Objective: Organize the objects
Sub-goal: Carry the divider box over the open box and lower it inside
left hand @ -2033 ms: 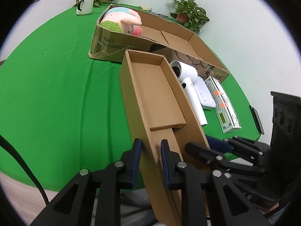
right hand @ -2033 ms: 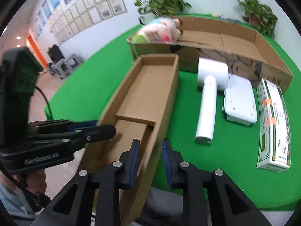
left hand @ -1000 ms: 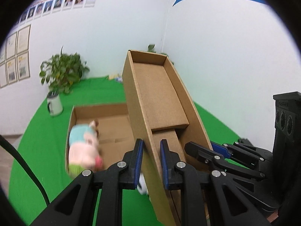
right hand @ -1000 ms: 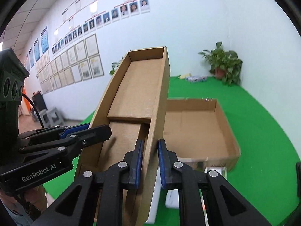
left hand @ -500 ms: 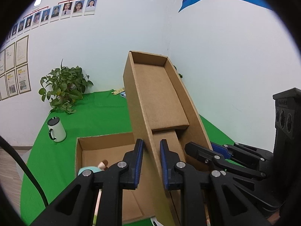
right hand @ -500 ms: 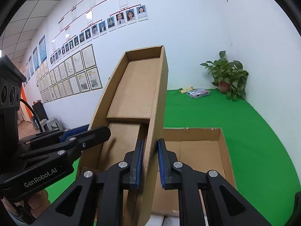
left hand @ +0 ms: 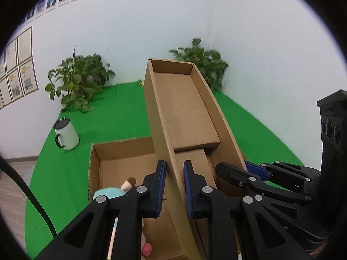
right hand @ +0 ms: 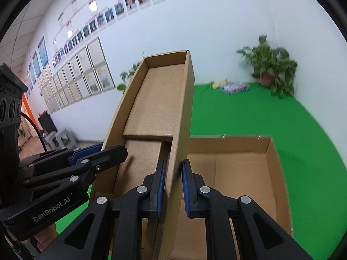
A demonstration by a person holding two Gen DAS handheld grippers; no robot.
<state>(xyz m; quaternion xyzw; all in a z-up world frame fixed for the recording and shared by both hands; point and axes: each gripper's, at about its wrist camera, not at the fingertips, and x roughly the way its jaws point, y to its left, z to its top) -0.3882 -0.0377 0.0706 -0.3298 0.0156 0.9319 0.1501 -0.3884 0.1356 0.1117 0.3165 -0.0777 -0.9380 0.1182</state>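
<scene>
A long narrow open cardboard box (left hand: 184, 108) is held in the air between both grippers, over a large shallow cardboard box (left hand: 121, 164) on the green table. My left gripper (left hand: 174, 186) is shut on the narrow box's left wall. My right gripper (right hand: 172, 186) is shut on its right wall (right hand: 183, 119). The large box (right hand: 238, 173) lies below, mostly empty on its right side. A plush toy (left hand: 112, 191) with a teal top lies in its near left part, mostly hidden by my left gripper.
A white mug (left hand: 66, 134) stands on the green cloth (left hand: 65, 169) left of the large box. Potted plants (left hand: 79, 80) (right hand: 271, 67) stand at the wall. Small packets (right hand: 233, 86) lie at the far edge. Grey stools (right hand: 60, 140) stand on the floor.
Two seconds ago the narrow box lay on the table beside a hair dryer and packages. Both grippers lifted it and carried it over the large box; since half a second ago it tilted lower.
</scene>
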